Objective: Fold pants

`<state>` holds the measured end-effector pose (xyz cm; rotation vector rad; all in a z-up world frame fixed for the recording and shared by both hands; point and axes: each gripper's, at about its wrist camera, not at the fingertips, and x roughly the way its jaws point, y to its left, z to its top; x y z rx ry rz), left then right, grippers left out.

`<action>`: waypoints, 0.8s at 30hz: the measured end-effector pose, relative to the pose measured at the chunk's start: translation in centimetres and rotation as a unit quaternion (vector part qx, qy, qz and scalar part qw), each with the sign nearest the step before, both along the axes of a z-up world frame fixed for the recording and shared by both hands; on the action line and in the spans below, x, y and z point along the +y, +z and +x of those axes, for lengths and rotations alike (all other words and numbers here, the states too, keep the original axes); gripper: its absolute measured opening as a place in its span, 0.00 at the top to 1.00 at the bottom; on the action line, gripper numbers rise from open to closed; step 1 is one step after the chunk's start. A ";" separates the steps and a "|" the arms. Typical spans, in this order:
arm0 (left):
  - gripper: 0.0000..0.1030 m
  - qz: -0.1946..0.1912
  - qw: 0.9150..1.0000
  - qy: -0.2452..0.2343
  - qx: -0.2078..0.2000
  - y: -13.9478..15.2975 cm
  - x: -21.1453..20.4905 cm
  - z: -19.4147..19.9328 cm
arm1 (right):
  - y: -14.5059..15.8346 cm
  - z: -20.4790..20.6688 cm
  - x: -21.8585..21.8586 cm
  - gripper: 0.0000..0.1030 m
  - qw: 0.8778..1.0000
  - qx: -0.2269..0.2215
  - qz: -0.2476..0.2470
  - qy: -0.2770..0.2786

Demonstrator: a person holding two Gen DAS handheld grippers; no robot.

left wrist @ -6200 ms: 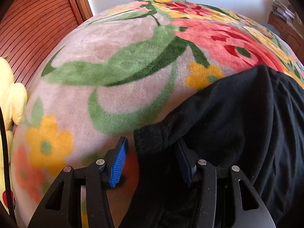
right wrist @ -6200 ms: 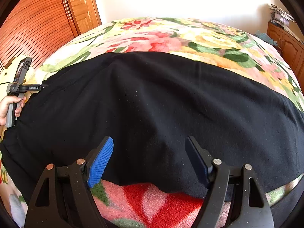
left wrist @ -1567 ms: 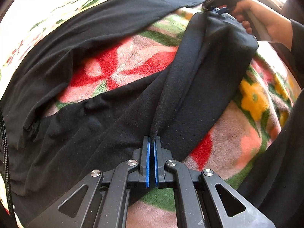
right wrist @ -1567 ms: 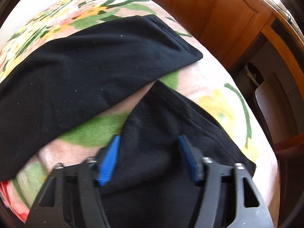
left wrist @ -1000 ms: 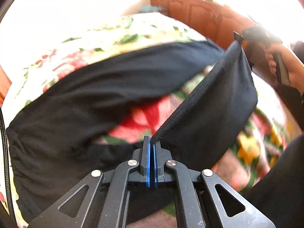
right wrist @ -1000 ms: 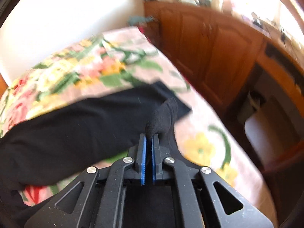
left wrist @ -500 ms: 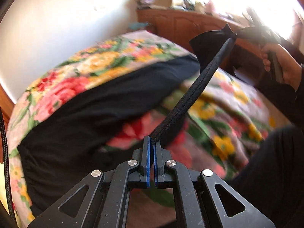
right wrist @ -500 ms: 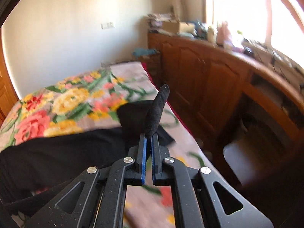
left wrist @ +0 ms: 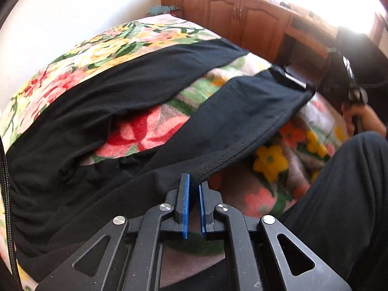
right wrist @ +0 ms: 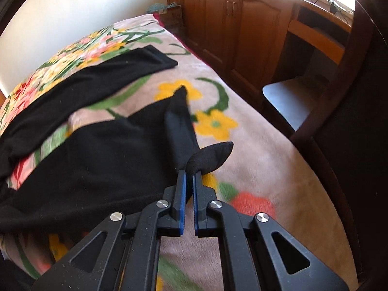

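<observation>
Black pants point(left wrist: 101, 111) lie across a floral blanket point(left wrist: 269, 160) on a bed, the far leg point(right wrist: 80, 84) flat. The near leg point(left wrist: 242, 111) stretches between my two grippers, just above the blanket. My left gripper point(left wrist: 194, 181) holds its seamed edge near the crotch; its jaws are opening, a narrow gap shows, and the seam still sits between the tips. My right gripper point(right wrist: 190, 173) is shut on the cuff end, a tuft of fabric point(right wrist: 213, 155) poking out past its tips. In the left wrist view it shows blurred at the far end point(left wrist: 315, 91).
Wooden cabinets point(right wrist: 218, 19) and a desk point(right wrist: 320, 36) run along the bed's right side, with a chair point(right wrist: 291, 101) close to the edge. The person's hand point(left wrist: 363, 118) and a black-clad leg point(left wrist: 339, 194) are at the right. A white wall point(left wrist: 48, 24) is behind the bed.
The near leg, held high and edge-on half a second ago, has come down and spread out flatter over the blanket. Both grippers moved lower. A small gap has opened between the left pads.
</observation>
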<state>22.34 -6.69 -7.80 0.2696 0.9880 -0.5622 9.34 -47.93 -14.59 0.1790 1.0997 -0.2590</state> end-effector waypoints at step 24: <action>0.66 -0.075 0.994 0.073 -0.038 1.8 4.3 1.3 | 1.8 4.2 1.2 0.95 0.998 -0.010 -0.058 0.038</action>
